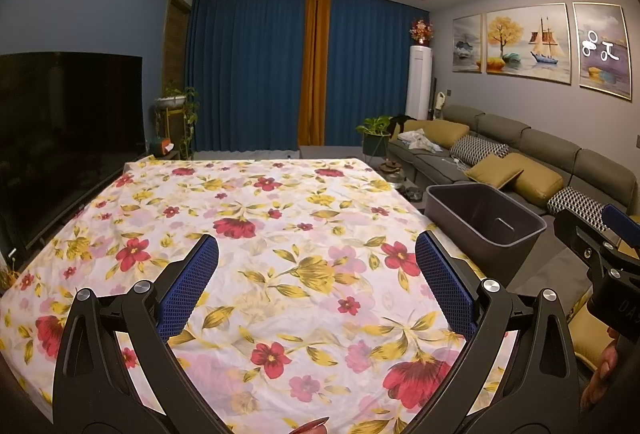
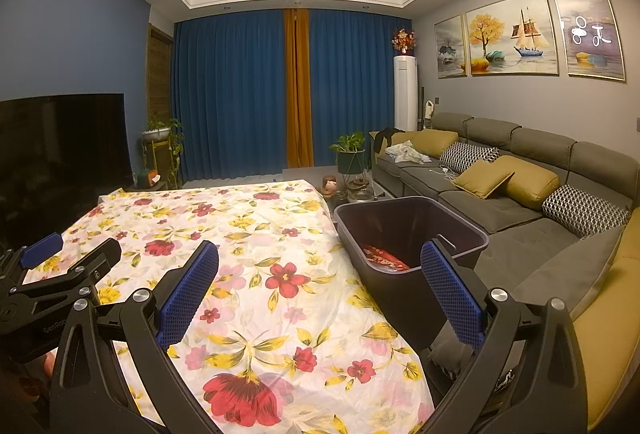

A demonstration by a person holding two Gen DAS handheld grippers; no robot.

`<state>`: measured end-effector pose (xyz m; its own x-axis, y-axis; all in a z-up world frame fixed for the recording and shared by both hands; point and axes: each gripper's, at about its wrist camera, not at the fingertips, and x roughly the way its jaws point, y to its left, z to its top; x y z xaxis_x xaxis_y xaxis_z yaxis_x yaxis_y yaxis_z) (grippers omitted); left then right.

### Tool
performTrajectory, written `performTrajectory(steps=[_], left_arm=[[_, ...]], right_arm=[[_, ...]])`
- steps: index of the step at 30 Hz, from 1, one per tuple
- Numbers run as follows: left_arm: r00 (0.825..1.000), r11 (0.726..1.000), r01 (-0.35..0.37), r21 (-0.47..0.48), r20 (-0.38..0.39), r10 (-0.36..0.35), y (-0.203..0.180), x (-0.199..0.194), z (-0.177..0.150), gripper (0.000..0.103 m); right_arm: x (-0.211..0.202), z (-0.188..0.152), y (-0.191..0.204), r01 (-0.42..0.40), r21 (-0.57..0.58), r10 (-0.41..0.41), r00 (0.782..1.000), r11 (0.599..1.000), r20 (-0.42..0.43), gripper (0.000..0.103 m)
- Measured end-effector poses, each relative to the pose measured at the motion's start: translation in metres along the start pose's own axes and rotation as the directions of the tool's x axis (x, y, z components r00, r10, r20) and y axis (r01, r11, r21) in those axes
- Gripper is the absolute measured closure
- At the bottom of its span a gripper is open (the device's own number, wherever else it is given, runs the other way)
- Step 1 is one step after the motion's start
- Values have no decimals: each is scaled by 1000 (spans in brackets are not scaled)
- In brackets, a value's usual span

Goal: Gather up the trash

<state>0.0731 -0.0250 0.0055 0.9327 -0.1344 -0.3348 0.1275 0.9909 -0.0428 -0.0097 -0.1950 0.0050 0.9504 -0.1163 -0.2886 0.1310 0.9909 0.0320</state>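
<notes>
A dark grey bin point(image 2: 412, 234) stands at the right edge of the flowered tablecloth point(image 2: 248, 234); it also shows in the left wrist view point(image 1: 484, 218). Red trash wrappers point(image 2: 382, 256) lie inside it. My left gripper point(image 1: 316, 278) is open and empty above the cloth point(image 1: 256, 234). My right gripper point(image 2: 320, 282) is open and empty, over the cloth's right edge beside the bin. The left gripper also shows at the left of the right wrist view point(image 2: 68, 258), and the right gripper's body shows in the left wrist view point(image 1: 600, 258).
A grey sofa point(image 2: 520, 190) with yellow and patterned cushions runs along the right. A black television point(image 1: 68, 138) stands at the left. Potted plants point(image 2: 352, 154), a glass teapot point(image 2: 360, 188) and blue curtains point(image 1: 256, 74) are at the back.
</notes>
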Motion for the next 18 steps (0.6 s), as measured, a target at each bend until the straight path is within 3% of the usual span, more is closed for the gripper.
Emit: performTrajectory(steps=[18], left_arm=[[1000, 1000, 0, 1, 1, 0, 0, 0, 0, 6]], right_arm=[[-3, 2, 3, 1, 2, -1, 1000, 1000, 4, 6]])
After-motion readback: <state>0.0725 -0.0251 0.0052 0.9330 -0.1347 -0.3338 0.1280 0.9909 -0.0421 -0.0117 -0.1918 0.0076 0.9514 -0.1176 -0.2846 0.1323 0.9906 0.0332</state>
